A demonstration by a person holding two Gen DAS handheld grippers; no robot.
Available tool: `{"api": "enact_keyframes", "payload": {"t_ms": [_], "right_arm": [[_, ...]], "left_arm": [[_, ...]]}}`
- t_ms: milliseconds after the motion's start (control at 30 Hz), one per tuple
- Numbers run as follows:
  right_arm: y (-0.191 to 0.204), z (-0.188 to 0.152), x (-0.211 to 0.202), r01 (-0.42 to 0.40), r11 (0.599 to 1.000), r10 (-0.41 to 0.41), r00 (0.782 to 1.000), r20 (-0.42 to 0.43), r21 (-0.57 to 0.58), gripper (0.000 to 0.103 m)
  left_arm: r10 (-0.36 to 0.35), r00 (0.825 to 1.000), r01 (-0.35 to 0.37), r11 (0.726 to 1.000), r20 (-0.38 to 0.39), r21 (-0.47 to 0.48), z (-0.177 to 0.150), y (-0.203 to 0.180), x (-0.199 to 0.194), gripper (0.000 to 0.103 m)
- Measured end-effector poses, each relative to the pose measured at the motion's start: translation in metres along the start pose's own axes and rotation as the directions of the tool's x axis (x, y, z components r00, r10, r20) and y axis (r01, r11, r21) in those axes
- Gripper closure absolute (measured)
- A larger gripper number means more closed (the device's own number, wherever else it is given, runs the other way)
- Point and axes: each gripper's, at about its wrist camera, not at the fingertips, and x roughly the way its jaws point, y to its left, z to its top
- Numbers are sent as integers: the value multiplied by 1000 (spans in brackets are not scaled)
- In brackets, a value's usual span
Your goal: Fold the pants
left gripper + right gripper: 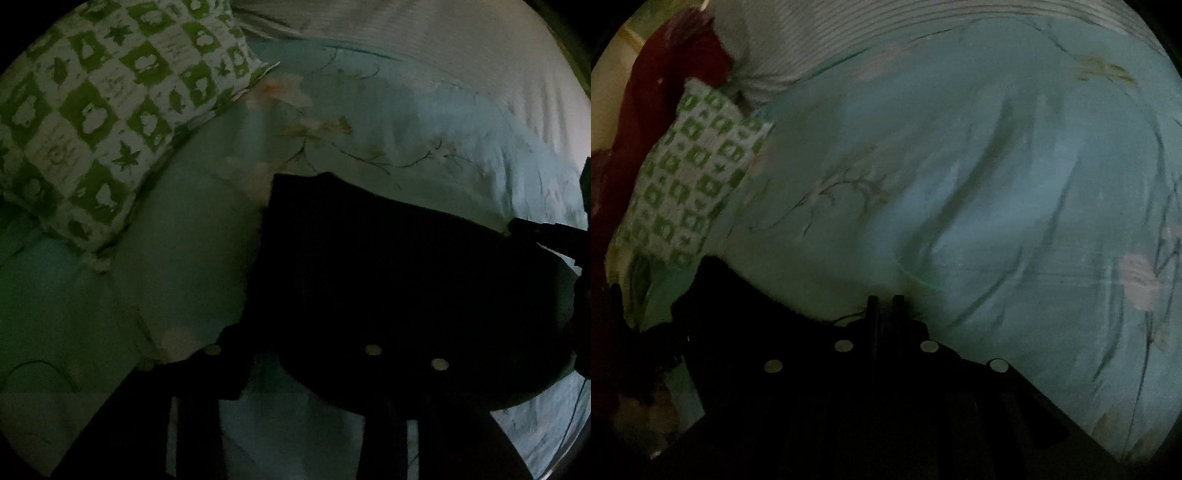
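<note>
Your right gripper (884, 301) is clenched on the pants (388, 266) over the bed (960, 166). Your left gripper (325, 369) is too dark to tell. A pillow (103, 122) lies near the bed's head.

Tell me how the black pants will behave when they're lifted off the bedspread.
The black pants will probably hang floppy: they already lie as a soft, flat panel with a bent lower edge. They will likely drag rather than slide, since the floral bedspread under them looks soft and wrinkled. The right gripper has narrow fingers close together, so the unheld cloth would probably sag.
</note>
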Motion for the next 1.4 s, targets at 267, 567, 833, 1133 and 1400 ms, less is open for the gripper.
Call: {"api": "enact_keyframes", "payload": {"t_ms": [267,567,833,1133,1400], "right_arm": [[-4,-22,-78,-7,996,-3,994,113,87,45],[-50,-102,-169,105,965,-150,973,177,239,44],[-108,-176,-225,165,861,-285,940,188,481,44],[-151,-210,-262,159,783,-364,901,235,602,44],[-183,-223,-268,121,750,-370,892,261,650,44]], "left_arm": [[33,999,-33,999,33,-2,2,14,-39,45],[-37,990,36,999,135,12,44,-24,-76,38],[-239,969,211,930,58,302,49,-148,-73,38],[-394,910,393,726,-127,565,30,-301,-74,38],[-420,849,519,550,-320,655,14,-414,-58,38]]}}
